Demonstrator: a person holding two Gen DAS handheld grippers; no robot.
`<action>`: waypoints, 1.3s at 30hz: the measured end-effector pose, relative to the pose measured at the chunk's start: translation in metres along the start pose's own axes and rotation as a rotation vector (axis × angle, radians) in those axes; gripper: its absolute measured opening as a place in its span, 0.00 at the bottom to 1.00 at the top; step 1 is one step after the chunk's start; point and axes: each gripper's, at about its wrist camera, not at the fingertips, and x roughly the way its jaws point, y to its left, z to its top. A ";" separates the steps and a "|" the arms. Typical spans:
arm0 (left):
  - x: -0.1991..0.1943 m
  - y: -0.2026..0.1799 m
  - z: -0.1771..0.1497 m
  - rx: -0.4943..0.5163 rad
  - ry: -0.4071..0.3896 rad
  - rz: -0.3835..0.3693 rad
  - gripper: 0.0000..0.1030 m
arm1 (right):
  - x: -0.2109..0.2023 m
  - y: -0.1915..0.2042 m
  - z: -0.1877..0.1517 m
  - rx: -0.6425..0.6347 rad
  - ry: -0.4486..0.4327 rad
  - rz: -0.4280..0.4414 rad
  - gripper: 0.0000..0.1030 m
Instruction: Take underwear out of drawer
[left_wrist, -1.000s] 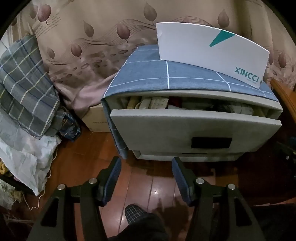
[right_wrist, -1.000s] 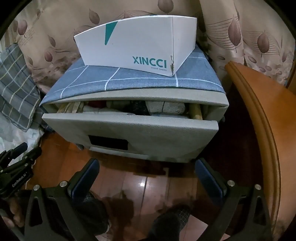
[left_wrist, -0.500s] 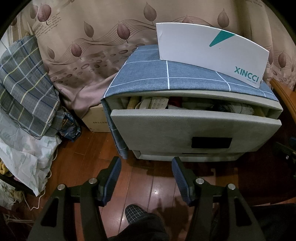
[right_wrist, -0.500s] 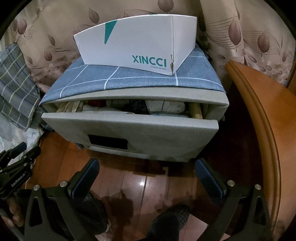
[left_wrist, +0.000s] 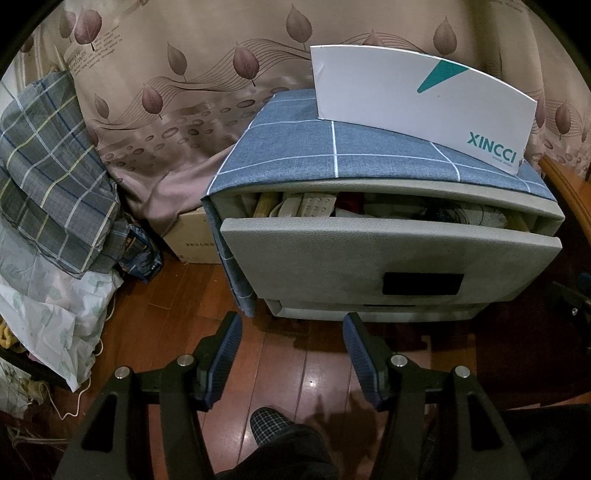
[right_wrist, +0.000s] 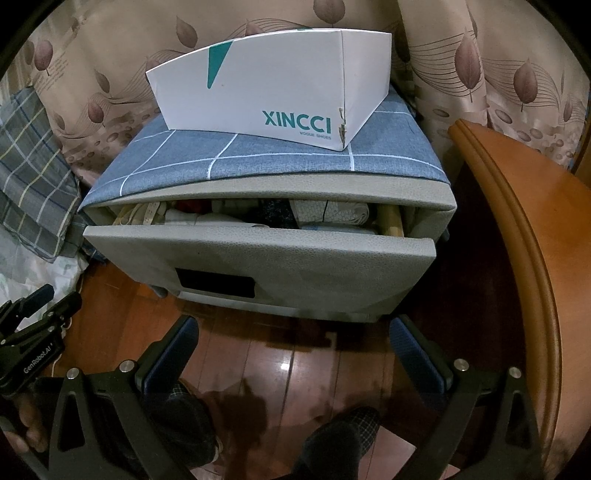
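Note:
A grey nightstand has its top drawer (left_wrist: 388, 254) (right_wrist: 258, 258) pulled partly out. Folded underwear (left_wrist: 314, 206) (right_wrist: 328, 214) in beige, red, dark and patterned white fills it. My left gripper (left_wrist: 291, 336) hovers over the wooden floor in front of the drawer, open and empty. In the right wrist view my right gripper (right_wrist: 291, 339) also hangs in front of the drawer, jaws wide apart and holding nothing. The left gripper's body (right_wrist: 33, 350) shows at that view's left edge, in a hand.
A white XINCCI shoe box (left_wrist: 424, 96) (right_wrist: 266, 85) stands on the blue checked cloth (left_wrist: 314, 155) over the nightstand. Plaid bedding (left_wrist: 51, 173) is piled at left, a cardboard box (left_wrist: 192, 240) beside the nightstand. A curved wooden edge (right_wrist: 517, 229) is at right. Slippered feet (right_wrist: 343, 432) stand below.

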 end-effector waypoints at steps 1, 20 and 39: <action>0.000 -0.001 0.000 0.001 0.000 0.002 0.57 | 0.000 0.000 0.000 0.000 0.001 0.001 0.99; -0.001 0.001 0.000 0.005 -0.005 0.007 0.57 | 0.000 -0.001 0.001 0.012 0.005 0.010 0.99; -0.008 -0.005 0.012 0.273 -0.077 -0.036 0.57 | 0.002 -0.011 -0.001 0.066 0.016 0.046 0.99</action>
